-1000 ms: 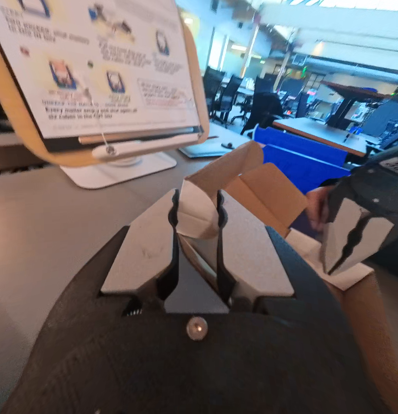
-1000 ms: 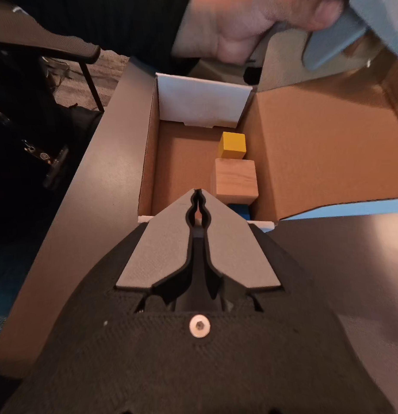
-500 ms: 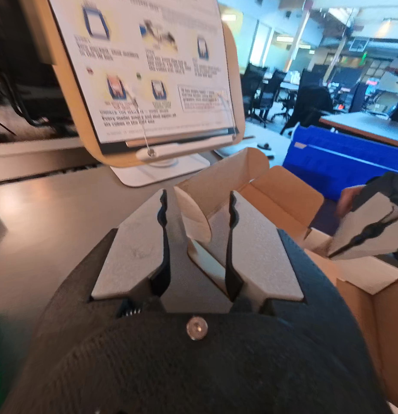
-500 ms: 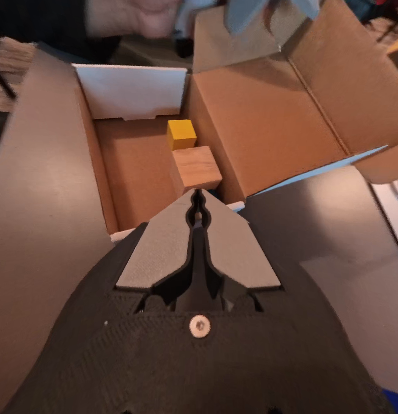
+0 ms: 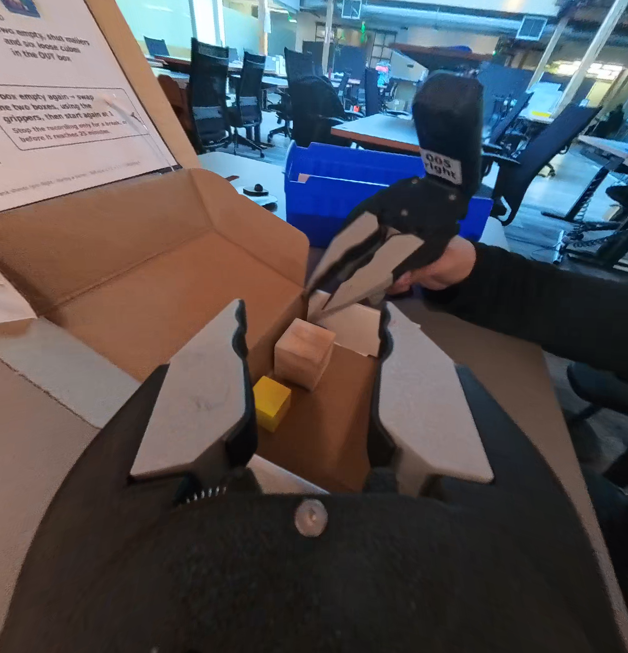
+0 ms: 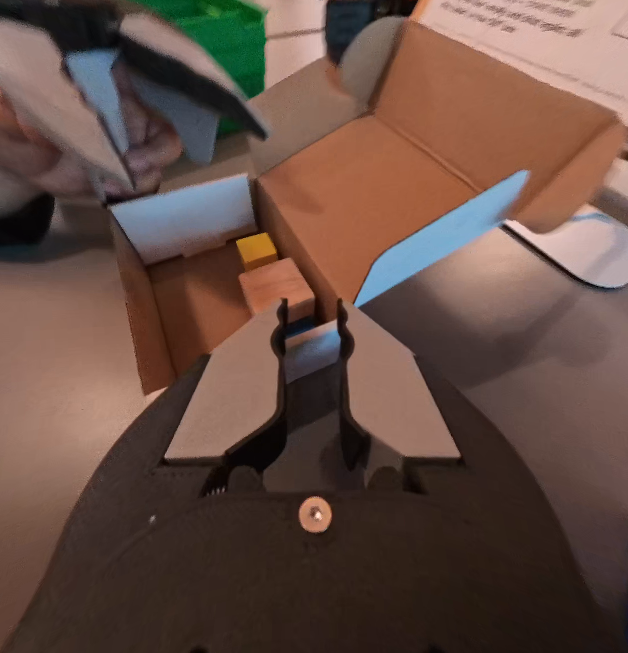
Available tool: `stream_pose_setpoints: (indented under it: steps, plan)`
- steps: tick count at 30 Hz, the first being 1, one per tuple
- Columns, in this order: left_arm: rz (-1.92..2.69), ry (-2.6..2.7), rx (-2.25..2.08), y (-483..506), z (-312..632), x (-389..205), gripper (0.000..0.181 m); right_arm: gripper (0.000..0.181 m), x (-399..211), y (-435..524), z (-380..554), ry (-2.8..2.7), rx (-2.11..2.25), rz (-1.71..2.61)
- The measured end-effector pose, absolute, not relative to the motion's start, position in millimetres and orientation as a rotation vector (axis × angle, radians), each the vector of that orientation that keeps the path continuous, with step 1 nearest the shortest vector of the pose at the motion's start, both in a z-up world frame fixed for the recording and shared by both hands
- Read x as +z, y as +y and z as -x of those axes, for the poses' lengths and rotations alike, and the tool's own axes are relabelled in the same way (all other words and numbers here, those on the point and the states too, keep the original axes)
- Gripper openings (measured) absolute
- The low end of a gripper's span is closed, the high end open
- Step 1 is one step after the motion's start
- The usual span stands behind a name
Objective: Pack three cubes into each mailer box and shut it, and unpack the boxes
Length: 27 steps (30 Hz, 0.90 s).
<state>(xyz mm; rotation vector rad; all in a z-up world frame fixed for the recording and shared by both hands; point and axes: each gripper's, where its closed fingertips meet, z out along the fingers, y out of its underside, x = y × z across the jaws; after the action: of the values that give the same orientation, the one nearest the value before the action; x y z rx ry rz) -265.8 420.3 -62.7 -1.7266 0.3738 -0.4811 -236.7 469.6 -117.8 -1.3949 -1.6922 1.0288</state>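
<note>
A brown mailer box (image 6: 139, 318) stands open on the grey table, its lid (image 6: 394, 176) folded back. Inside lie a wooden cube (image 6: 275, 282), a yellow cube (image 6: 256, 251) and a sliver of a blue cube (image 6: 298, 327). My right gripper (image 6: 312, 311) is open and empty over the box's near white wall. My left gripper (image 5: 312, 325) is wide open and empty above the opposite end, over the wooden cube (image 5: 303, 353) and yellow cube (image 5: 272, 403). The lid (image 5: 146, 282) lies to its left. The right gripper (image 5: 319, 300) shows across the box; the left gripper (image 6: 118, 176) shows blurred.
A blue bin (image 5: 341, 183) stands behind the box. An instruction sheet on a stand (image 5: 58, 106) is at the back left, its white base (image 6: 588, 254) beside the lid. A green object (image 6: 227, 46) lies beyond the box. Office chairs and desks fill the background. Spacing between my two grippers at the tips: around 9 centimeters. The wooden cube (image 5: 303, 353) is about 4 centimeters from my right fingertips. My right wrist view (image 6: 262, 272) looks at it from another angle.
My left gripper let go of the lid flap, opened wide and moved over the box. My right gripper went from shut to open. The lid now lies folded back.
</note>
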Motion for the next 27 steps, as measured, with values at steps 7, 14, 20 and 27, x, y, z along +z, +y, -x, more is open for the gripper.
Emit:
stream_pose_setpoints:
  steps: [7, 14, 20, 27]
  plan:
    - [1.769, 0.401, -0.46, 422.2, 261.2, -75.9, 0.067, 0.047, -92.6, 496.9, 233.1, -1.432, 1.231, 1.483]
    - [1.791, 0.436, -0.433, 422.5, 256.8, -82.6, 0.063, 0.049, -86.6, 505.3, 231.8, -1.368, 1.248, 1.482]
    - [1.789, 0.436, -0.429, 422.7, 257.1, -82.7, 0.06, 0.051, -87.4, 509.5, 233.0, -1.35, 1.222, 1.486]
    - [1.789, 0.436, -0.419, 423.0, 257.6, -83.0, 0.059, 0.049, -84.9, 514.4, 232.3, -1.321, 1.204, 1.485]
